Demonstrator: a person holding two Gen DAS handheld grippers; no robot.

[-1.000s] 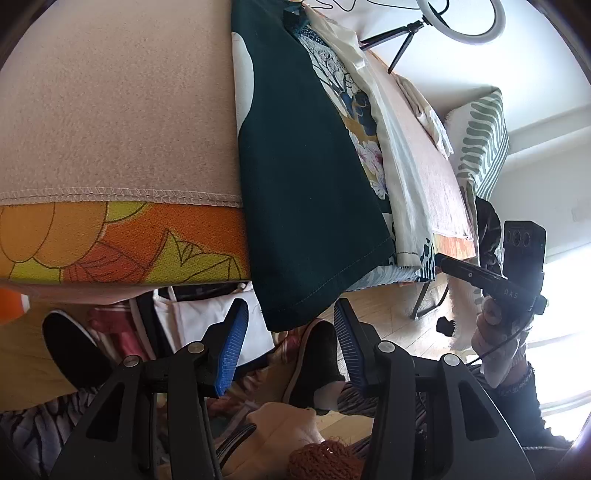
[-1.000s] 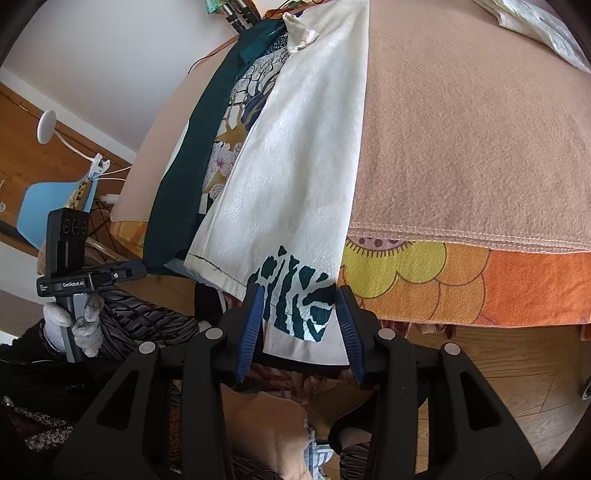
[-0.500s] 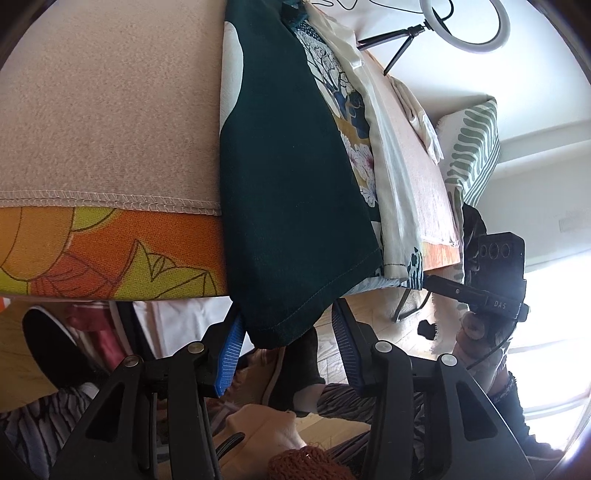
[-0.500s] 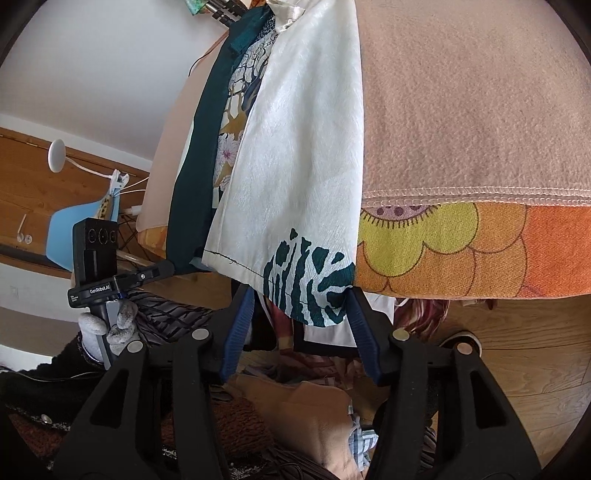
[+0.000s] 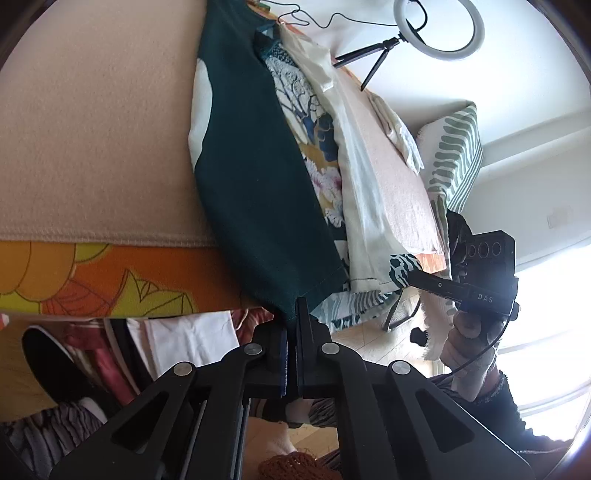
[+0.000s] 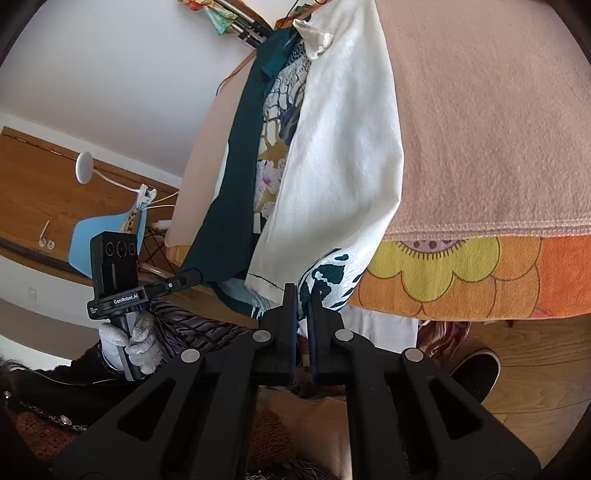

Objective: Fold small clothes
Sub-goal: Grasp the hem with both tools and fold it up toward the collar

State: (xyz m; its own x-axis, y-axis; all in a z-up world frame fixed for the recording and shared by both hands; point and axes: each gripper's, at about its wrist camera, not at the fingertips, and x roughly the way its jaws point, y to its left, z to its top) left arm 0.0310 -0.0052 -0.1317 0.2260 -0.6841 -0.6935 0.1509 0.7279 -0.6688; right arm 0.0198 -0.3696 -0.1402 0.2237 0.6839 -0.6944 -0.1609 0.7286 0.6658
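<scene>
A patterned garment lies lengthwise across the table, its hem hanging over the near edge. It has a dark green side (image 5: 255,184), a floral middle and a cream side (image 6: 343,177). My left gripper (image 5: 295,314) is shut on the dark green hem corner. My right gripper (image 6: 303,299) is shut on the cream and green-patterned hem corner (image 6: 328,280). Each gripper also shows in the other's view, the right one in the left wrist view (image 5: 476,280) and the left one in the right wrist view (image 6: 118,273).
The table carries a beige blanket (image 5: 92,129) over an orange floral cloth (image 6: 480,277). A ring light (image 5: 439,29) and a leaf-print cushion (image 5: 454,162) stand at the far end. More white cloth (image 5: 402,136) lies on the table. A blue chair (image 6: 107,236) stands left.
Both grippers moved up to the garment's hanging hem and closed on it, the left on the dark green corner, the right on the patterned cream corner.
</scene>
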